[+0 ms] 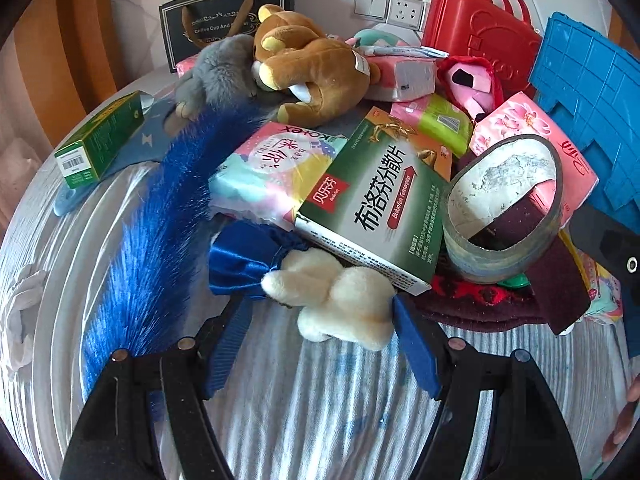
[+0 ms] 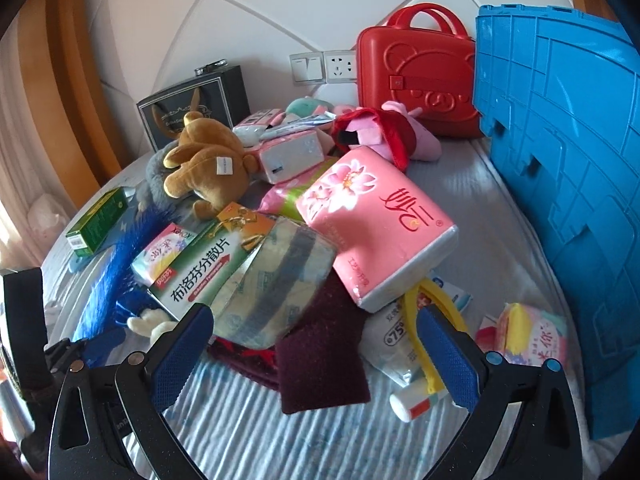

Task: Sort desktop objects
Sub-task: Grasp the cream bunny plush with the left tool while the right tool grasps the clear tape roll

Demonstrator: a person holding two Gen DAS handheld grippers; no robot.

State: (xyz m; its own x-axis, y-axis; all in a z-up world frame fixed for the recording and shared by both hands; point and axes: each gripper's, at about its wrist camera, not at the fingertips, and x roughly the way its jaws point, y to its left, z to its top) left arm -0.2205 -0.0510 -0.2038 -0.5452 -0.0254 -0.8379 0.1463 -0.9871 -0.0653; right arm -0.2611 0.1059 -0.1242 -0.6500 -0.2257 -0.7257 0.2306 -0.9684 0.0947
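Nothing sorted yet: stuff sits in one loose heap on the grey striped worktop [image 2: 280, 432], so things lean on each other rather than lie flat. The green-and-white cardboard medicine box [image 1: 376, 208] rests tilted on the pastel plastic pad pack [image 1: 264, 168], w/ the clear roll of packing tape [image 1: 504, 208] propped against its right side and the pink flower-print tissue pack [image 2: 376, 232] slanting over the dark maroon cloth [image 2: 320, 360]. The small cream plush toy w/ blue satin bow [image 1: 340, 300] lies at the heap's near edge, prob. the easiest pick. Left tool [image 1: 316, 348] has pads apart, nothing clamped, the plush just between the tips. Right tool [image 2: 316, 344] also apart & empty, aimed at the maroon cloth and tape. The blue ribbed plastic crate [image 2: 560, 184] stands at the right, likely a sorting bin.
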